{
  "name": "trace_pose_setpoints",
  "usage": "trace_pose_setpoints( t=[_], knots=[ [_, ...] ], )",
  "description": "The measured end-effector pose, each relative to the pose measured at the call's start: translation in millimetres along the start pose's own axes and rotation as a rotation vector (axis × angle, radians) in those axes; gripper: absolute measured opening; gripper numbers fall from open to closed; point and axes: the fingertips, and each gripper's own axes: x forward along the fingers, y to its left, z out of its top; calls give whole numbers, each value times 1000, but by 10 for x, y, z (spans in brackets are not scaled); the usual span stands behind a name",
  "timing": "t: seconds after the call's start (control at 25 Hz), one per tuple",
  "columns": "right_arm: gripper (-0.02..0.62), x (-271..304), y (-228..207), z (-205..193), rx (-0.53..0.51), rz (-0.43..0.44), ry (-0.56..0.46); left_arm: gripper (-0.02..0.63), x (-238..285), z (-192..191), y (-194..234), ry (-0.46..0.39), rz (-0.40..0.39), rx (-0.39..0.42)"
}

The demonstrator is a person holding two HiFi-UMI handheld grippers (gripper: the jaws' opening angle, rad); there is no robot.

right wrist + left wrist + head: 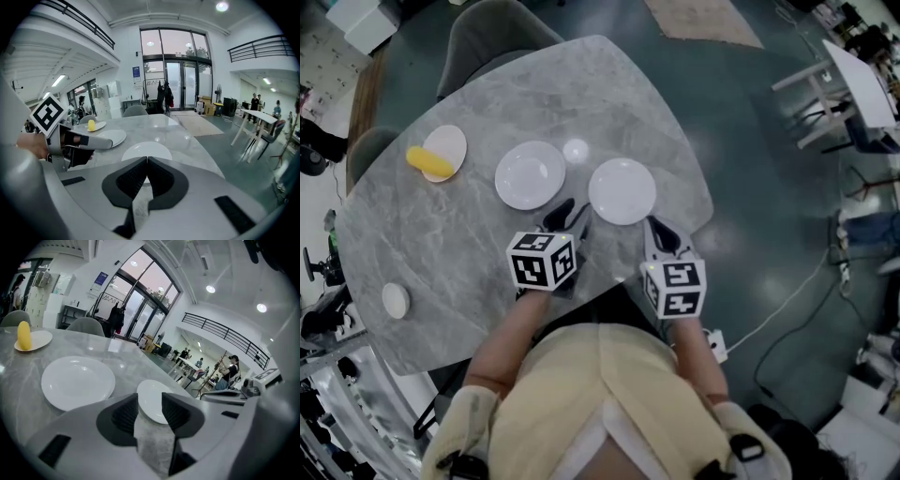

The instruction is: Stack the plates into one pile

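Note:
Two white plates lie side by side on the grey marble table (441, 244): a deeper one (530, 175) (77, 380) on the left and a flatter one (622, 190) (151, 401) (145, 151) on the right. My left gripper (570, 215) (150, 403) hovers just before the gap between them, jaws open and empty, and the flatter plate shows through the gap. My right gripper (662, 234) (146, 163) sits at the near right rim of the flatter plate, its pads touching each other with nothing held.
A small plate (447, 152) (35, 340) with a yellow item (428, 161) (24, 335) lies at the far left. A little white dish (576, 150) sits behind the plates, another (396, 300) near the left front edge. Chairs (492, 33) stand beyond the table.

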Motion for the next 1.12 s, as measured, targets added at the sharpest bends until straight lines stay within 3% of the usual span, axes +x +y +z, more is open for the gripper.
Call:
trace_pose_setpoints(
  t=[0.28, 0.88, 1.12],
  knots=[
    [5, 60, -219, -81, 17, 7, 23, 138, 298, -115, -12, 83, 22, -29],
    [5, 312, -433, -45, 21, 85, 46, 138, 637, -108, 142, 150, 127, -87],
    [5, 398, -482, -66, 30, 103, 60, 138, 701, -134, 147, 186, 154, -40]
  ],
)
